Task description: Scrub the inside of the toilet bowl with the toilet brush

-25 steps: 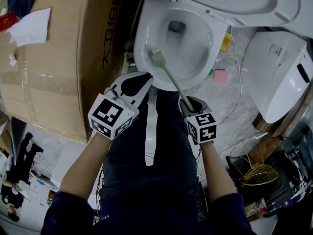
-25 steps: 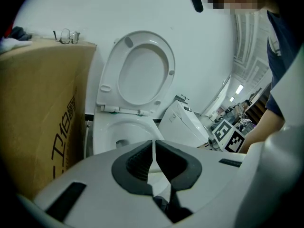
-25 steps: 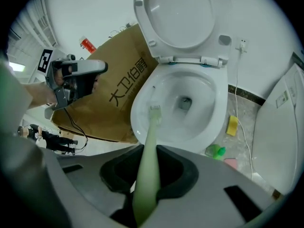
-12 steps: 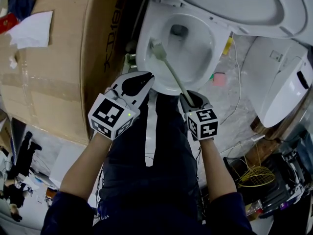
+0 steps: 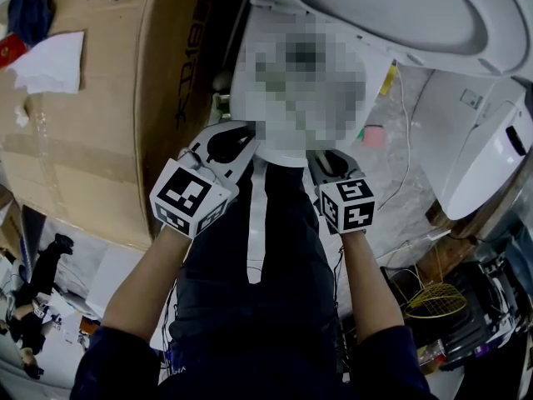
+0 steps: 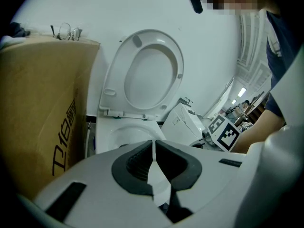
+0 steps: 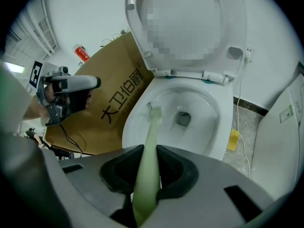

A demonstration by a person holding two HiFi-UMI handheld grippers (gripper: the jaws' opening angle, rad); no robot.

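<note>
The white toilet bowl (image 7: pixel 219 109) stands open with its seat and lid (image 7: pixel 185 27) raised. A mosaic patch covers the bowl in the head view. My right gripper (image 7: pixel 146 161) is shut on the pale green handle of the toilet brush (image 7: pixel 151 132). The brush head (image 7: pixel 155 109) rests against the bowl's left inner wall, left of the drain hole (image 7: pixel 183 119). In the head view, my right gripper (image 5: pixel 327 158) sits just before the bowl's front rim. My left gripper (image 5: pixel 236 137) hovers at the front left of the rim, shut on nothing, its pads (image 6: pixel 137 163) meeting.
A large cardboard box (image 5: pixel 100 98) stands close against the toilet's left side. Another white toilet unit (image 5: pixel 479 140) lies on the right. A pink pad (image 5: pixel 372 132), a yellow item (image 5: pixel 386 75) and a white cable lie on the floor between them. The person's dark trousers fill the foreground.
Over the earlier frames the brush head slid farther up the bowl's left wall. My right gripper has edged forward toward the rim. The left gripper has barely moved.
</note>
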